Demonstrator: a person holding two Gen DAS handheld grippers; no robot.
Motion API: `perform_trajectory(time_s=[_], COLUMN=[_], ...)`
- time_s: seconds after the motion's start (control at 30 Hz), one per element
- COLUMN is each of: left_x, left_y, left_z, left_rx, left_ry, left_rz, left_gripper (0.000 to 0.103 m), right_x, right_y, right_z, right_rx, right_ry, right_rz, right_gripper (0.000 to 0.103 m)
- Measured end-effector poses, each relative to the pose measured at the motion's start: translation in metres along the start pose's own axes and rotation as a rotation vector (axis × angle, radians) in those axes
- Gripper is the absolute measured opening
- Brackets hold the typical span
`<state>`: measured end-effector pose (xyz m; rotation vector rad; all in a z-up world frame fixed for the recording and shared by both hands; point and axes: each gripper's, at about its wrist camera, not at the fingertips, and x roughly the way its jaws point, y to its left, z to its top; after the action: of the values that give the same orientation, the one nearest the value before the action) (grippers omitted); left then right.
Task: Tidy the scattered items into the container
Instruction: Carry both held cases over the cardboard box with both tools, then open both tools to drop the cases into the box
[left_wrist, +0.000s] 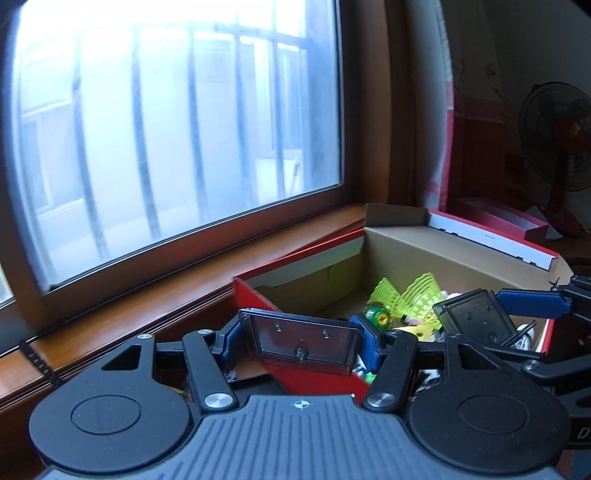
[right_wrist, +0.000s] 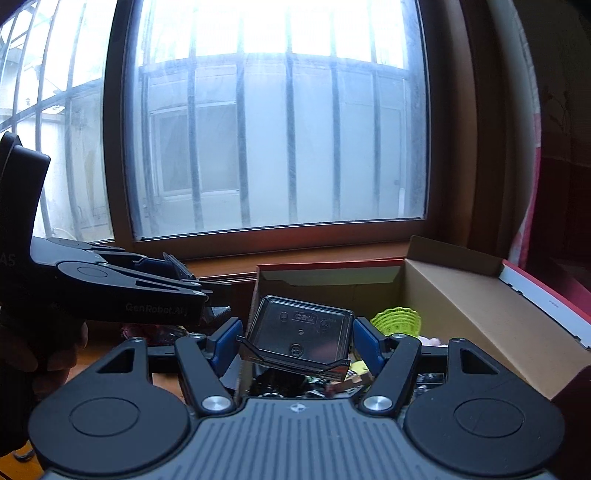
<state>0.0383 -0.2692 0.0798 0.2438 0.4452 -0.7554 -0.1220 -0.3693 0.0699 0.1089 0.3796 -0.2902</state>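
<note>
Both grippers (left_wrist: 301, 345) (right_wrist: 295, 341) clamp dark trays (left_wrist: 303, 341) (right_wrist: 299, 336) — wooden sill (left_wrist: 122, 314) by barred window (left_wrist: 166, 129).

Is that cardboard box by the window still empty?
No. The cardboard box already holds things, among them yellow-green shuttlecocks lying on its floor.

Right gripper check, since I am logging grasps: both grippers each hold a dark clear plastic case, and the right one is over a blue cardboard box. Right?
Almost. The box is red outside, not blue, as the right wrist view shows. Both the left gripper and right gripper do each hold a dark clear case.
</note>
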Motion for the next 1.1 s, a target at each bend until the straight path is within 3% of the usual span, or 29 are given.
perform_trajectory(time_s=[0.6, 1.1], left_x=[0.045, 0.04], left_y=[-0.051, -0.043], left_z=[0.003, 0.0], left_rx=[0.03, 0.006], left_ry=[0.045, 0.046], left_rz=[-0.096, -0.055], left_gripper=[0.06, 0.069], right_x=[-0.001, 0.01], right_y=[-0.054, -0.058], right_z=[-0.016, -0.012], right_rx=[0.05, 0.049], right_ry=[0.053, 0.061], right_rz=[-0.109, -0.085], right_gripper=[0.068, 0.068])
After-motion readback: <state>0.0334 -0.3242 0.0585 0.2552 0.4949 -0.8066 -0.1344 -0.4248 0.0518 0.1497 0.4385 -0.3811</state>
